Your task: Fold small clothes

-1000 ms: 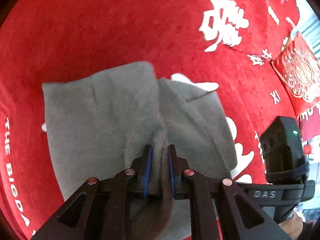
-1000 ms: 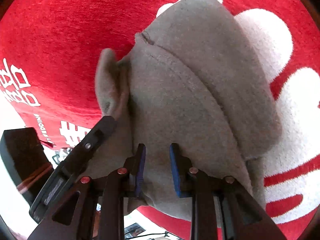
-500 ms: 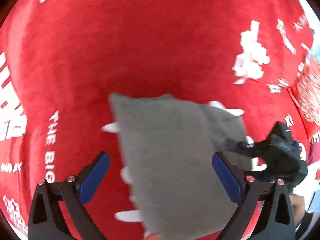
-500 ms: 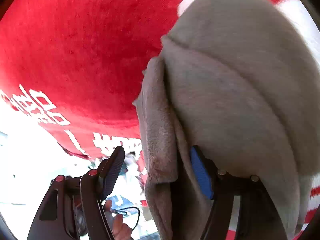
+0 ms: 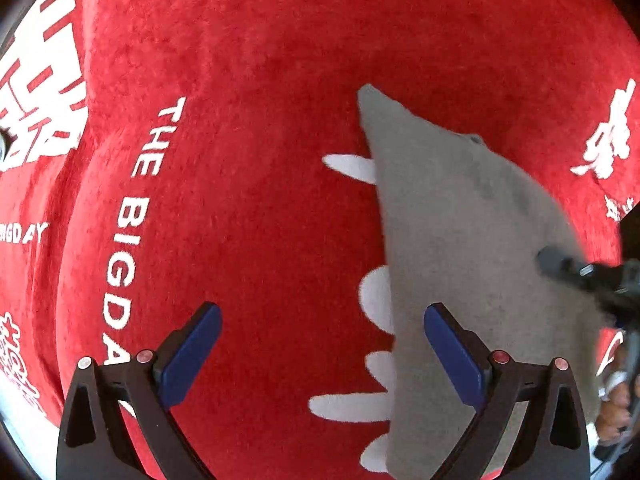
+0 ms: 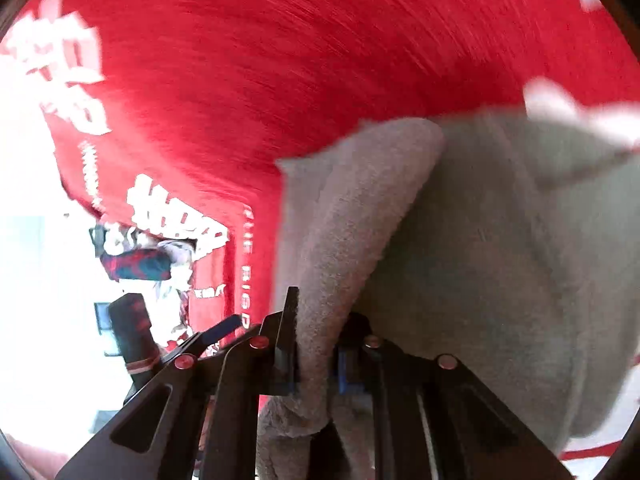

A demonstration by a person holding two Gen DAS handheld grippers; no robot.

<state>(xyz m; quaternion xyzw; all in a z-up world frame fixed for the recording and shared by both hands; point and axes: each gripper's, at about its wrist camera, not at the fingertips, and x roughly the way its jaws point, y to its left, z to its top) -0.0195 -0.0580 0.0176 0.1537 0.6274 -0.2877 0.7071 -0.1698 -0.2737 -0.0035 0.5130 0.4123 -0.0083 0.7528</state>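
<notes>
One grey garment (image 5: 472,248), fleecy, lying on a red cloth (image 5: 260,184) printed with white lettering and white characters. No second piece of clothing visible in either view.

Left wrist view: left tool (image 5: 322,354) spread wide, its two blue-padded fingers (image 5: 188,356) well apart and holding nothing. The left finger hangs over bare red cloth; the right finger is over the near left edge of the garment. Whether that finger touches the fabric cannot be told. The garment fills the right half of this view, its far corner narrowing to a point, its left edge running straight toward the near side. Four or five white printed shapes poke out from under that left edge. At the right edge of the view, a dark finger of the other tool reaches onto the garment.

Right wrist view: right tool (image 6: 314,364) pressed together on a thick rolled fold of the grey garment (image 6: 500,260), the fold bunched between its two fingers and rising away from them. The rest of the garment spreads to the right. Red cloth (image 6: 300,60) beyond is streaked with blur. At the left, past the edge of the cloth, a bright washed-out area with a few small blurred items, not identifiable.
</notes>
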